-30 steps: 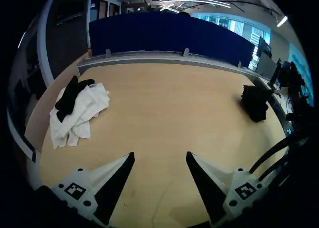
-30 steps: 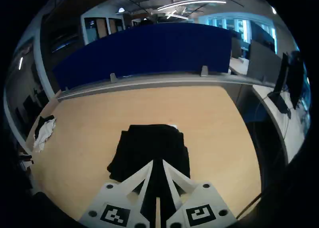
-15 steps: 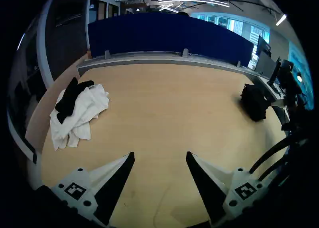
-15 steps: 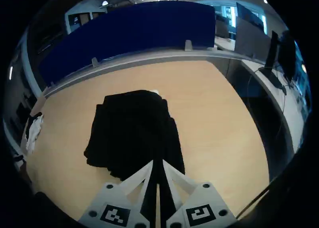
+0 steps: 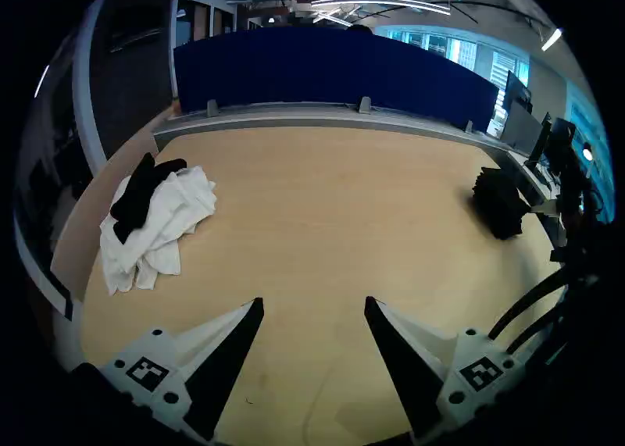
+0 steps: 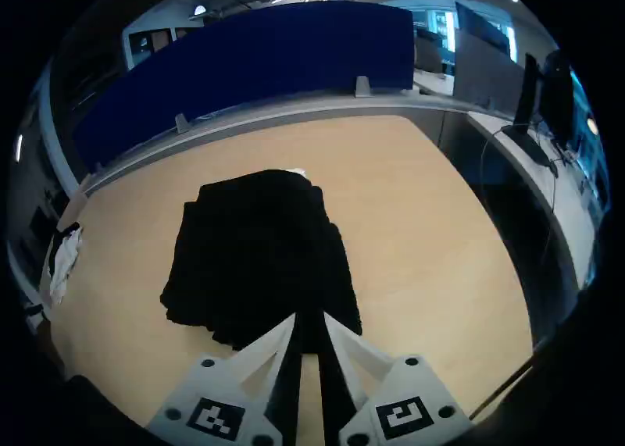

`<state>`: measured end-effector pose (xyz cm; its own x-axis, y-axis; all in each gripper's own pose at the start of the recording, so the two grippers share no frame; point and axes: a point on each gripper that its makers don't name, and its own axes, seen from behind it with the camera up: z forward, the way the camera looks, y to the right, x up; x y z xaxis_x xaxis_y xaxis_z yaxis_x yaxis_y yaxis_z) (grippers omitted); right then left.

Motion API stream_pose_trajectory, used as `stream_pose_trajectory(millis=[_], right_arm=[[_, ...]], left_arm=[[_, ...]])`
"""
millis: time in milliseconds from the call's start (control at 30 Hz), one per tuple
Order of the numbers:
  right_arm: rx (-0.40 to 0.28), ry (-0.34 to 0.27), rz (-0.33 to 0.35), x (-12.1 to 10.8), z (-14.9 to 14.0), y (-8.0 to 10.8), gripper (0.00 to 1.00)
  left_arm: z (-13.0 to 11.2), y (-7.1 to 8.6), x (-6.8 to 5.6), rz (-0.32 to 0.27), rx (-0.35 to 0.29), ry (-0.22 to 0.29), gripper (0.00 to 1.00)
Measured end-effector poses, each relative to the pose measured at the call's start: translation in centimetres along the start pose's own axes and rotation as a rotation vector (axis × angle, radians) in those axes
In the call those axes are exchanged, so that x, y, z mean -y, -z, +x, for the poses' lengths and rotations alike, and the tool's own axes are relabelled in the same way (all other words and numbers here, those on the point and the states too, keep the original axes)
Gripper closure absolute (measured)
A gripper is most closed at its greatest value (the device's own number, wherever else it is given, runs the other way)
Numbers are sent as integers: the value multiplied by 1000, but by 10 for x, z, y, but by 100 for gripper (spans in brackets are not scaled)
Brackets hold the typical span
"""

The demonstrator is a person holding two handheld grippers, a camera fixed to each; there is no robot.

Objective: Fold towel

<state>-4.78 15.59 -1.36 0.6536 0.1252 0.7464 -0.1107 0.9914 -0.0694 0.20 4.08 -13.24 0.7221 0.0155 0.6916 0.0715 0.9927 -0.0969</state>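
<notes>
Desk [image 5: 328, 196] of pale wood, office behind.

Left gripper view:
- Left gripper [image 5: 312, 301] nearest, over bare wood on the near side of the blue screen [image 5: 328, 63]. Fingers spread wide, nothing between them.
- Farther on, toward the screen's left end: loose heap of white towels [image 5: 160, 223] with a black cloth [image 5: 137, 188] draped on top.
- Toward the screen's right end, at the desk's edge: folded black towel stack [image 5: 498, 204].
- Screen stands along the desk's far rim.

Right gripper view:
- Right gripper [image 6: 311, 321] nearest, fingers drawn almost together with a thin slit between. Tips sit at the near edge of the black towel stack [image 6: 258, 251]. Cannot tell whether cloth is pinched.
- Stack lies flat on the desk [image 6: 406, 212], well short of the screen [image 6: 258, 55], a scrap of white showing at its far edge.
- White heap [image 6: 64, 255] small, off toward the screen's left end.
</notes>
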Motion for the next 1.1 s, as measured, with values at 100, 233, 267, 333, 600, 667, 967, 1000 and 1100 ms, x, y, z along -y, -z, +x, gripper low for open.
stream_pose_trajectory(millis=[100,233,267,333,600,667,967,1000,1100], right_arm=[[-13,3,0,1,1,6,72],[-17,-4,-10,-2,-2,11,63],[-18,-6,-11,-3,-2,12,61],[-20,-10,-16,-4,-4,15,54],[-25,-5,-29,-5,-11,21,7],[-29,-6,-28,-4,-10,22,5],[-56,3,-21,2,-1,24,0],[-57,5,-22,3,0,24,0],[-61,12,-23,5,2,25,0]], left_arm=[[1,1,-1,-3,-1,0,4],[2,1,-3,-8,-3,-3,4],[2,2,-3,-10,-3,-4,4],[3,2,-4,-12,-4,-6,4],[3,1,-4,-15,-5,-7,4],[4,1,-4,-14,-7,-8,4],[5,3,-1,-11,-11,-2,4],[5,3,-1,-11,-12,-2,4],[4,3,-1,-12,-12,-1,4]])
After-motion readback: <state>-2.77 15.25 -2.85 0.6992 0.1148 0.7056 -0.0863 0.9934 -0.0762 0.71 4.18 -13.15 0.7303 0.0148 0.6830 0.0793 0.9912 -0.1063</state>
